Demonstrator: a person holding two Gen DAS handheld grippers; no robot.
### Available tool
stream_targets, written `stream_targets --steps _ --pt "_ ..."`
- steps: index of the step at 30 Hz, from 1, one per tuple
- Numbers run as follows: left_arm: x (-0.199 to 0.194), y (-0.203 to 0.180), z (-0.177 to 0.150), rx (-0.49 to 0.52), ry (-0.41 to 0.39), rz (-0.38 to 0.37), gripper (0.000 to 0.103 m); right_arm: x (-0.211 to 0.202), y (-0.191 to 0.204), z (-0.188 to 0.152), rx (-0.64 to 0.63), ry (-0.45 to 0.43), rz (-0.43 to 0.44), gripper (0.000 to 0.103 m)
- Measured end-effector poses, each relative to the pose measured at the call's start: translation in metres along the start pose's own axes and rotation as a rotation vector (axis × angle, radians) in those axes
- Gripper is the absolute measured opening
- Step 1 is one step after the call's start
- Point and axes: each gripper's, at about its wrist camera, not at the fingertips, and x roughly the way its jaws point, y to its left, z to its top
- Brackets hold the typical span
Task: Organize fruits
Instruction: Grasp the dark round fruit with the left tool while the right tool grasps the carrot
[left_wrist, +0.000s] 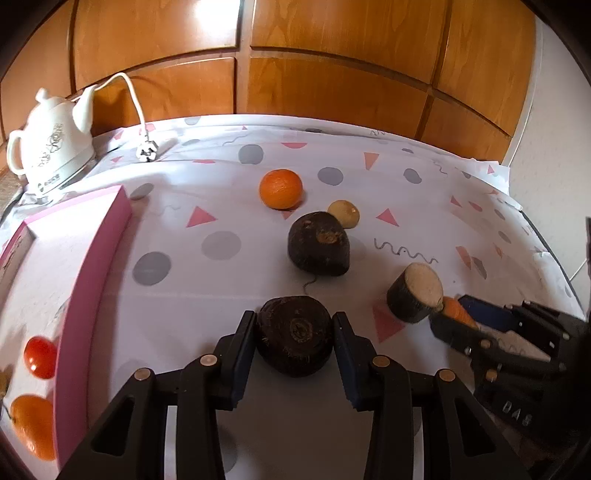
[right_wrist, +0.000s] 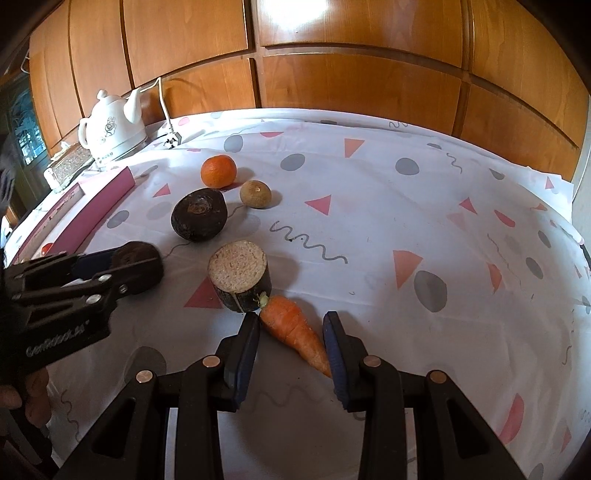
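The tapered orange carrot (right_wrist: 295, 328) lies on the patterned tabletop (right_wrist: 406, 221), tip pointing toward the camera, between the right gripper's (right_wrist: 291, 325) open, non-touching jaws. The left gripper's (left_wrist: 295, 325) jaws flank a dark round root vegetable (left_wrist: 294, 334); contact is unclear.

Ahead of the grippers, the far side is closed off by a wall of warm orange-brown wood panels (left_wrist: 332, 85), divided by dark grooves into rectangles. A bright patch of light is reflected on the panels high up in both views. The table is covered by a white cloth (right_wrist: 388, 206) printed with grey dots, pink triangles and dark squiggles. To the far left, a white electric kettle (left_wrist: 51, 144) is seen at the table's back corner, its white cord (left_wrist: 133, 96) ending in a plug lying on the cloth. At the right edge, a pale wall (left_wrist: 550, 206) is visible.
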Motion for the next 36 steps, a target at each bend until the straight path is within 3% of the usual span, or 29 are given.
stream_targets --steps 9,23,36 --pt "-0.01 0.008 -0.007 0.003 -0.008 0.016 0.041 -0.007 0.013 -0.001 -0.007 0.015 -0.066 0.035" --pt "-0.034 0.029 -0.025 -0.021 -0.021 0.013 0.041 -0.016 0.032 -0.013 0.025 0.006 -0.07 0.033" --pt "-0.081 0.042 -0.017 -0.044 -0.085 0.054 0.041 -0.02 0.05 -0.006 0.074 0.023 0.064 0.028"
